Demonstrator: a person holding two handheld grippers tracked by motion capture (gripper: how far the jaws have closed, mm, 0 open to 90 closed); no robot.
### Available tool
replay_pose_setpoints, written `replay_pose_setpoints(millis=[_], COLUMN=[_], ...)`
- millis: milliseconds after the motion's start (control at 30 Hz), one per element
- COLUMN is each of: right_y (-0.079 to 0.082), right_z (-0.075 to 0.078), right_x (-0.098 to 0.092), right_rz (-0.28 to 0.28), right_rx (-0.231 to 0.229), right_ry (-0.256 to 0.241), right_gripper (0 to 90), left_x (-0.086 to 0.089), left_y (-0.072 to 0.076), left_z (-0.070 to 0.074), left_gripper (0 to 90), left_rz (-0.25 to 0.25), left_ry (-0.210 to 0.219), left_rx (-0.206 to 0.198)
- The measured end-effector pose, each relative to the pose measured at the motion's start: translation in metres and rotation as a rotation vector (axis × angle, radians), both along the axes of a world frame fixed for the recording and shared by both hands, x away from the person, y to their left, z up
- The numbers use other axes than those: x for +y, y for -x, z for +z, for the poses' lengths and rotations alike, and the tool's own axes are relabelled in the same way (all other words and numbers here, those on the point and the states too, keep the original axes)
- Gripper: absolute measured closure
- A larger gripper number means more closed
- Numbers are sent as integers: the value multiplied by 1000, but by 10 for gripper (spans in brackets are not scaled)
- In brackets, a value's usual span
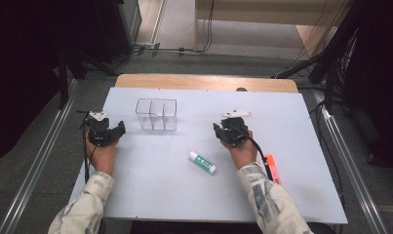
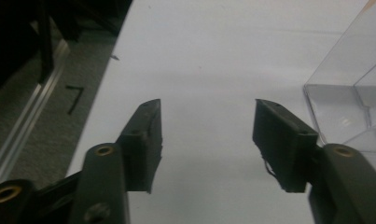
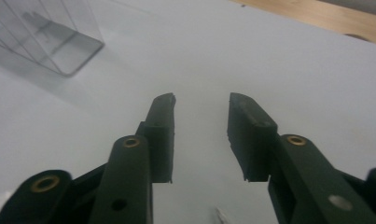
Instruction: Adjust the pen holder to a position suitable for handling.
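A clear plastic organizer (image 1: 156, 114) with several compartments stands on the white table (image 1: 184, 195), toward the back left. A white and green glue stick (image 1: 202, 162) lies near the middle. An orange marker (image 1: 273, 168) lies at the right, beside the right sleeve. My left gripper (image 1: 117, 130) rests at the table's left edge, left of the organizer (image 2: 358, 107), open with nothing between its jaws (image 2: 207, 140). My right gripper (image 1: 222, 130) sits right of centre, also open and empty (image 3: 202, 130), with the organizer (image 3: 50, 42) off to its left.
A strip of bare wood (image 1: 208, 83) shows along the table's far edge. Metal rails (image 1: 38, 165) run along the floor on both sides. Cables and dark stands sit on the floor beyond the table.
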State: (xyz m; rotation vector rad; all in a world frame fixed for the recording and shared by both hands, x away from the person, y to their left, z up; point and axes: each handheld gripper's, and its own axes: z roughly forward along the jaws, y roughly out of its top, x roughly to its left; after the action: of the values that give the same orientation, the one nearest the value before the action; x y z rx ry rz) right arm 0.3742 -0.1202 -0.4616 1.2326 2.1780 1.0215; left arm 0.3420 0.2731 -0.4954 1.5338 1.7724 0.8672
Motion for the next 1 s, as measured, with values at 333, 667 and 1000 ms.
replay_pose_setpoints(millis=[333,667,1000], right_y=[-19,-36,-41], right_z=[-6,-14,-21], right_x=[60,109,116], right_rz=[22,48,50], right_rx=[54,78,87], right_ry=[-88,-94,-88], right_gripper=[844,872,870], left_x=[-5,-29,-31], left_y=[-29,-52,-56], left_z=[6,0,-11], left_gripper=[797,900,900], left_rz=[-68,-212,-230], left_ry=[32,95,105], left_rx=[-25,-7,24])
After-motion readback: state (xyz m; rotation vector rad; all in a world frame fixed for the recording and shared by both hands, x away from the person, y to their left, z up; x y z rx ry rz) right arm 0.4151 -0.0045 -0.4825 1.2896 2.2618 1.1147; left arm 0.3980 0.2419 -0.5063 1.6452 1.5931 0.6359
